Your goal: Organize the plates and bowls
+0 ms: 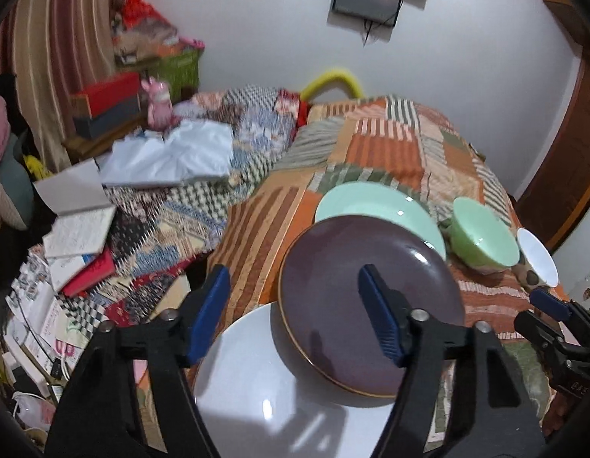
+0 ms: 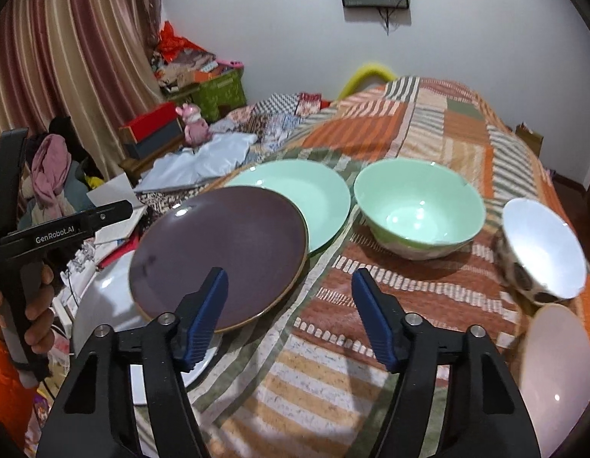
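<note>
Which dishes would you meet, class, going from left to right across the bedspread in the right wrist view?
White plate → purple plate → green plate → green bowl → spotted bowl with white inside.

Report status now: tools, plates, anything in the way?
Both tools open, empty: left tool, right tool. Purple plate overlaps white plate and green plate. Path clear.
</note>
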`<act>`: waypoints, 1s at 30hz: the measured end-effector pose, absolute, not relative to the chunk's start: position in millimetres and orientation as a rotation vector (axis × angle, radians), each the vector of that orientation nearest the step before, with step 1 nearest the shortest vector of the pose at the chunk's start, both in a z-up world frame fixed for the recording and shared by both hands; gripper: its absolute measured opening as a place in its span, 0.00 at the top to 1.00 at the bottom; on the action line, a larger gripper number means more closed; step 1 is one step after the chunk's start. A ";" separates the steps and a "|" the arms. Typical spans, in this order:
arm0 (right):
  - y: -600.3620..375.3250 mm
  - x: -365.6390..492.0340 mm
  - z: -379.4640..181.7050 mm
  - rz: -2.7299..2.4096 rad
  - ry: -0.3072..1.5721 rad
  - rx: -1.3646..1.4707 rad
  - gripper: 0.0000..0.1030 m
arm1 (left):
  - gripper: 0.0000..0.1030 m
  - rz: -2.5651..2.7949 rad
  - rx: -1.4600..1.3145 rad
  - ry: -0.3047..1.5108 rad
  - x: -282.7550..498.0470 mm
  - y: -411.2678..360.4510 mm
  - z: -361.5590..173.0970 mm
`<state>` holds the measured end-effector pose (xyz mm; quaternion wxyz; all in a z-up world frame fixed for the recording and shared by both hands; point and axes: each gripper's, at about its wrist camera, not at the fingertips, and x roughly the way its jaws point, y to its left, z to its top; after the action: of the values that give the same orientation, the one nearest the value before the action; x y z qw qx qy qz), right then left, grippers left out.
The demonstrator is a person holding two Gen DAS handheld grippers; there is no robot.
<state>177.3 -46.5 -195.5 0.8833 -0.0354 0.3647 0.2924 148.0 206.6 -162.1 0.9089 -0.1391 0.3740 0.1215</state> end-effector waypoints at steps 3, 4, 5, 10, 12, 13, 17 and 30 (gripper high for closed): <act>-42.2 187.6 -204.7 0.611 0.801 -0.070 0.48 | 0.50 0.231 -0.305 0.826 161.1 215.5 -174.8; -41.0 190.3 -207.9 0.609 0.813 -0.070 0.48 | 0.52 0.227 -0.303 0.844 166.3 217.6 -179.6; -39.0 192.8 -210.8 0.607 0.823 -0.071 0.48 | 0.54 0.226 -0.297 0.860 170.7 219.8 -184.1; -31.2 202.3 -223.3 0.610 0.866 -0.074 0.53 | 0.61 0.199 -0.312 0.916 184.7 229.3 -200.4; -29.4 205.0 -227.0 0.607 0.878 -0.072 0.53 | 0.62 0.190 -0.307 0.928 188.1 229.5 -204.0; -27.7 206.8 -228.6 0.607 0.885 -0.071 0.53 | 0.63 0.184 -0.303 0.934 189.9 230.0 -206.1; -22.0 212.8 -234.6 0.619 0.914 -0.067 0.66 | 0.66 0.158 -0.307 0.951 196.4 231.5 -211.3; -10.5 221.5 -242.3 0.666 0.968 -0.008 0.71 | 0.75 0.081 -0.314 0.995 206.5 228.8 -217.2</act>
<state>221.5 -10.5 -242.3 0.8324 -0.0036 0.4567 0.3140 206.5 228.8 -217.2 0.8662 -0.1500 0.4751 0.0385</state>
